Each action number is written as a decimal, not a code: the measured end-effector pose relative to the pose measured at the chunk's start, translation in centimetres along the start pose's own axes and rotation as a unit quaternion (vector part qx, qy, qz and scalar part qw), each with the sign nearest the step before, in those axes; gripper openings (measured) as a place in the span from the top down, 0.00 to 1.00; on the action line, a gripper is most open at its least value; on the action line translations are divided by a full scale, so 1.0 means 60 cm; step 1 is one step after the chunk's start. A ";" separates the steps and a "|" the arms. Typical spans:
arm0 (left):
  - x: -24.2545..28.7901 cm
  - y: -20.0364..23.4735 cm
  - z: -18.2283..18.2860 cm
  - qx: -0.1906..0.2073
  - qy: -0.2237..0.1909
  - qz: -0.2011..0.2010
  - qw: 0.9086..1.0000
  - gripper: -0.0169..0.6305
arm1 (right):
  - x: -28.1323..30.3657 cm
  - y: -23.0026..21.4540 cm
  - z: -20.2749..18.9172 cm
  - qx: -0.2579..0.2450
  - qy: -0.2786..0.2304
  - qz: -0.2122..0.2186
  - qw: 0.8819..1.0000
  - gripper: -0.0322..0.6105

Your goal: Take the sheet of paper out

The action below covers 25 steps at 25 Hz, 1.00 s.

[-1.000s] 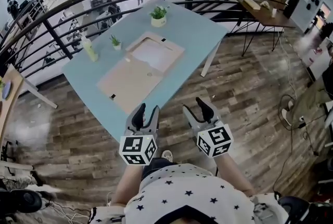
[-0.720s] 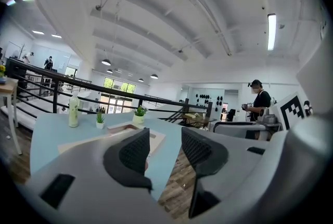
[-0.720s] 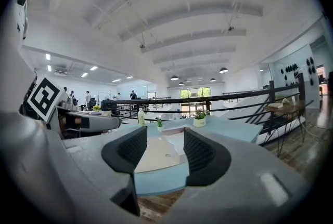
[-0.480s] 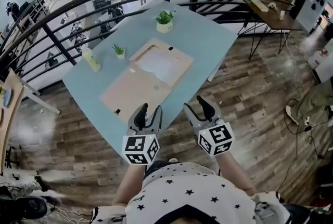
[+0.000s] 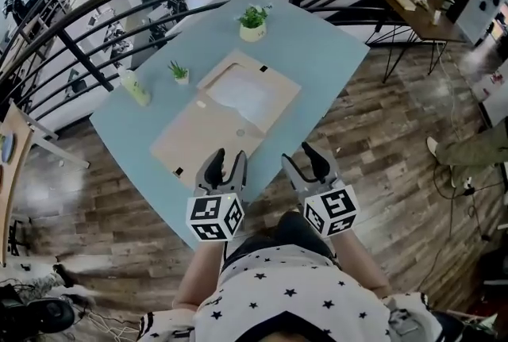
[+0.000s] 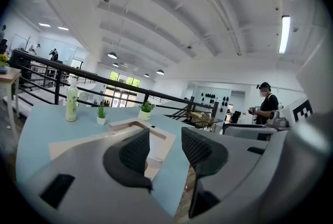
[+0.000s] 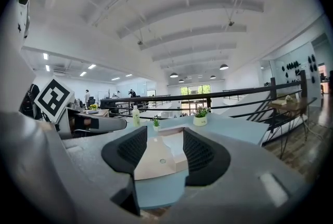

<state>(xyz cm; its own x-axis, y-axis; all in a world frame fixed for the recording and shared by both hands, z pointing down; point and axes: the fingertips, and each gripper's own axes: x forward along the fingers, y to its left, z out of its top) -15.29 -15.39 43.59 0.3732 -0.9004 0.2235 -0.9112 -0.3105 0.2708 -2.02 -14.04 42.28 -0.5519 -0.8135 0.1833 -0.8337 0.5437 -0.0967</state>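
A flat tan cardboard folder [image 5: 208,128] lies open on the light blue table [image 5: 317,55]. In its far half a white sheet of paper [image 5: 244,94] rests inside a tan frame. My left gripper [image 5: 225,163] hangs open at the table's near edge, just short of the folder. My right gripper [image 5: 303,159] is also open, beside the left one and over the floor by the table's edge. The folder [image 7: 156,158] shows between the right jaws, and the sheet [image 6: 155,151] between the left jaws. Neither gripper holds or touches anything.
A potted plant in a white pot [image 5: 253,21] stands at the table's far side. A smaller plant [image 5: 179,72] and a pale green bottle [image 5: 135,86] stand at the left. A black railing [image 5: 95,63] curves behind the table. Wood floor [image 5: 381,134] lies to the right.
The view has closed in on the table a little. Both grippers stay open and now sit nearer the table's front edge and the folder.
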 end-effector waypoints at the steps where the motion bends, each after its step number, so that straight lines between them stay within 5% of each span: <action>1: 0.008 0.003 0.000 -0.003 0.001 0.002 1.000 0.71 | 0.005 -0.005 -0.001 0.001 0.002 0.001 1.000 0.63; 14: 0.150 0.050 0.009 -0.031 0.006 0.067 0.997 0.71 | 0.150 -0.097 0.031 -0.017 0.010 0.075 0.997 0.63; 25: 0.269 0.082 0.022 -0.064 0.005 0.155 0.986 0.71 | 0.270 -0.195 0.069 -0.044 0.026 0.158 0.986 0.63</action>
<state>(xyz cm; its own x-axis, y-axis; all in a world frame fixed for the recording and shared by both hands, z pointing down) -14.00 -31.88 47.28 0.0819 -0.9430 0.3226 -0.9523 0.0214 0.3043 -1.30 -34.44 42.36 -0.7805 -0.5895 0.2080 -0.6133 0.7865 -0.0726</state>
